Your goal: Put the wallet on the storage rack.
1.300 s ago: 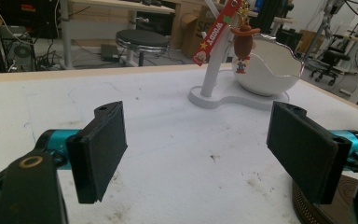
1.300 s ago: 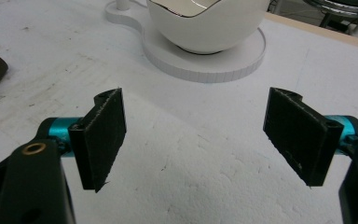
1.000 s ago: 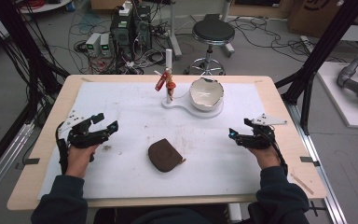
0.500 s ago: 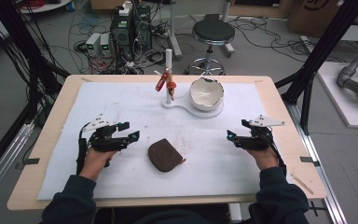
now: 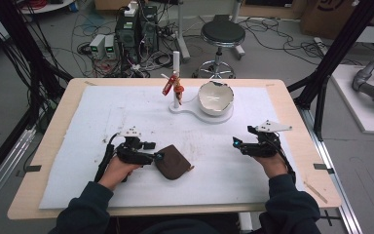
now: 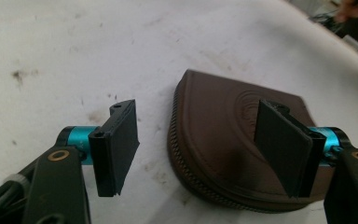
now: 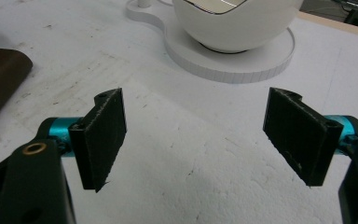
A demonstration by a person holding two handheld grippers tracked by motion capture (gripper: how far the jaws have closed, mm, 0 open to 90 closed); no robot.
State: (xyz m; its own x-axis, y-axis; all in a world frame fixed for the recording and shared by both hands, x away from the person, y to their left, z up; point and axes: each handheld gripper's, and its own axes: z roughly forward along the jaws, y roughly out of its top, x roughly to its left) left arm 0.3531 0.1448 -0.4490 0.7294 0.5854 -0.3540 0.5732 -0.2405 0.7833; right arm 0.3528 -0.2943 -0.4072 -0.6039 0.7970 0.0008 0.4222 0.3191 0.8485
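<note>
Brown zip pouch (image 6: 223, 140) flat on white mat (image 5: 126, 107), near front edge. Round embossed logo on top, too faint to read, maybe crest. Left gripper (image 6: 198, 149) jaws apart, just been narrowing, pouch's rounded edge between them, pads not pressing. Right gripper (image 7: 196, 135) wide open over bare mat, well apart from pouch.

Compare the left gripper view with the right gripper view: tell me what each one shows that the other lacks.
The left gripper view alone shows the left gripper, jaws open and astride the brown pouch's rounded, zippered edge, one jaw over its embossed top. The right gripper view alone shows the right gripper, open over bare cover, with the white bowl on its white stand. Both show the brown pouch and the stained white table cover.
</note>
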